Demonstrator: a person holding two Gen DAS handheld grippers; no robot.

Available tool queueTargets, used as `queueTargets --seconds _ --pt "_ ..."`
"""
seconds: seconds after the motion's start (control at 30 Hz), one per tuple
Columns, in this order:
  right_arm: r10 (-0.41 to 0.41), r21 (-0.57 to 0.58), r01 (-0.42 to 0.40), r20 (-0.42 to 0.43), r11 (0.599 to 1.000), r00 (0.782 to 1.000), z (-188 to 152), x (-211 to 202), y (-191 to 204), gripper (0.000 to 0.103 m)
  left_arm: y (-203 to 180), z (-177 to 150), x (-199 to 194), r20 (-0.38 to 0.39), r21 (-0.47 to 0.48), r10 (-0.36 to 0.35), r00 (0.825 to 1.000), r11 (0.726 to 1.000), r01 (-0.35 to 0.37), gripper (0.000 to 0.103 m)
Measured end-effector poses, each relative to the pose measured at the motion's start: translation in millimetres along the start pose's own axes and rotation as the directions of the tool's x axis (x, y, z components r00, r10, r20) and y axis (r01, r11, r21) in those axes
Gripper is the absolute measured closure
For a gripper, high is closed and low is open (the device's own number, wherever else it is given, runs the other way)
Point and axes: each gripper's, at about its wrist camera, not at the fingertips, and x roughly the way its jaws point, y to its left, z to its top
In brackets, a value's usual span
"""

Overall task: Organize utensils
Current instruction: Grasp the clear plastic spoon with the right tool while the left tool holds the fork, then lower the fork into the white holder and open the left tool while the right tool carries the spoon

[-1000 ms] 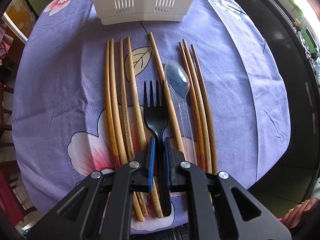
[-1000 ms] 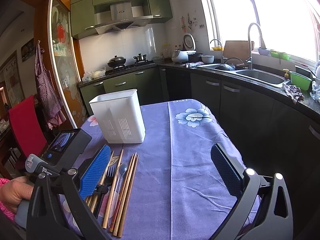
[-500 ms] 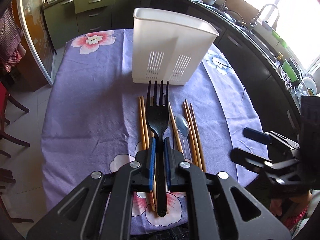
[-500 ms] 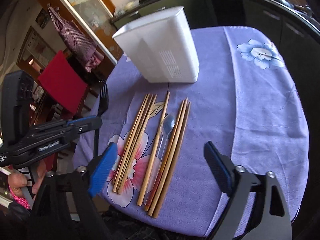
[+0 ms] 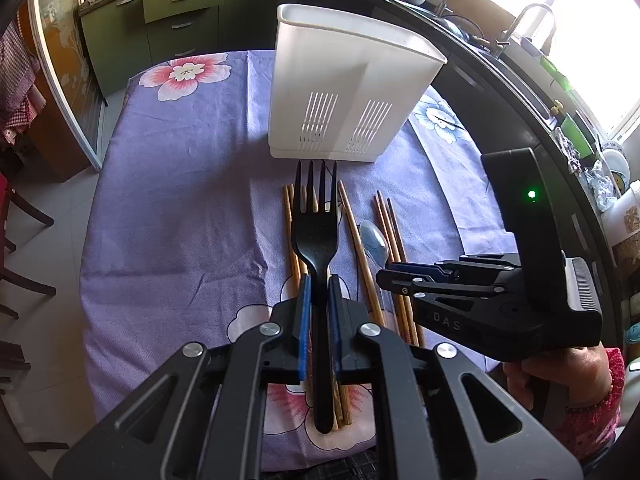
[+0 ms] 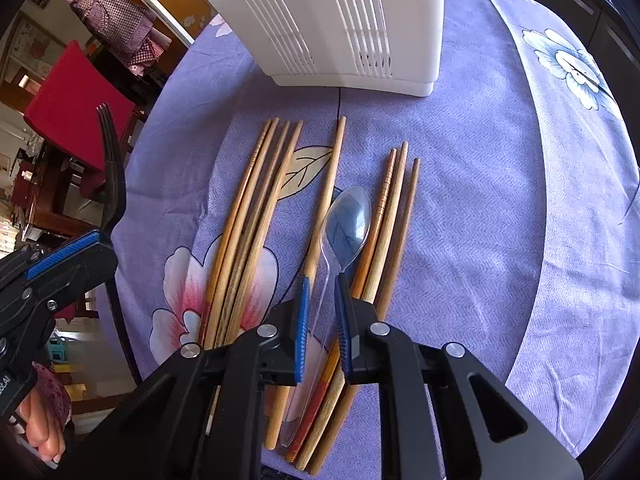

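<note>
The left gripper (image 5: 319, 280) sits at the bottom centre of the left wrist view, its jaws clamped on the handle of a black fork (image 5: 316, 224). The fork is held off the worktop (image 5: 168, 220), tines pointing up the frame toward the white caddy (image 5: 344, 92), which stands upright at the upper centre on the purple flowered cloth. In the right wrist view the same fork (image 6: 110, 168) shows at the left edge, raised above the cloth.

The right gripper (image 6: 322, 292) fills the bottom centre of its own view. Its jaws are narrow, with the blue pads on either side of the clear spoon (image 6: 344, 220) handle; whether they actually press it I cannot tell. The spoon lies flat, bowl toward the caddy (image 6: 340, 20), between a single chopstick on its left and a group of three on its right. Four more chopsticks (image 6: 256, 208) lie in a bundle left of centre, all pointing toward the caddy.
</note>
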Motion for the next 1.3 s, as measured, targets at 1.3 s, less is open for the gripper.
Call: queueTargets --seconds 1.3 --pt "0.11 -0.014 -0.118 0.474 0.993 0.874 -29 -130 19 0.094 6 42 -68 0.214 -0.005 -0.012 0.977 1.0 0.014 0.094"
